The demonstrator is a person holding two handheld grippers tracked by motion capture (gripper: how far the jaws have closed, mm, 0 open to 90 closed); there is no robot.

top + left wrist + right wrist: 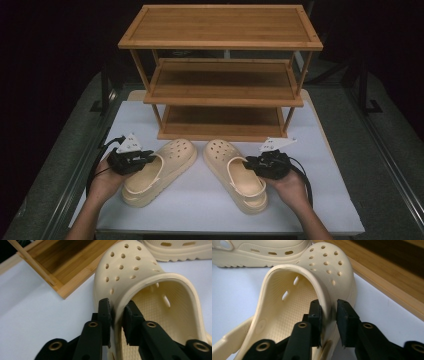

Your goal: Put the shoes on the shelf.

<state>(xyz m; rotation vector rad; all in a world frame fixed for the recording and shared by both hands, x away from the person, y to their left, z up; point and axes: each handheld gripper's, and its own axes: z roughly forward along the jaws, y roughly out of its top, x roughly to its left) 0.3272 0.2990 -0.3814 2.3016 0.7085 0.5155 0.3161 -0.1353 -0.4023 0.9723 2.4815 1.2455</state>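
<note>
Clogs, a cream pair, lie side by side on the white tabletop [320, 150] in front of the wooden shoe rack [220, 75], toes toward it. High view: the left clog [160, 172] is gripped at its outer side by the left hand-held gripper [146, 159]; the right clog [235, 172] by the right hand-held gripper [251, 162].

Left gripper view: the left hand-held gripper [117, 315] is clamped on the left clog's [130, 272] opening rim, one jaw outside, one inside.

Right gripper view: the right hand-held gripper [329, 315] is likewise clamped on the right clog's [329, 267] rim, beside the rack's [392, 272] base.
</note>
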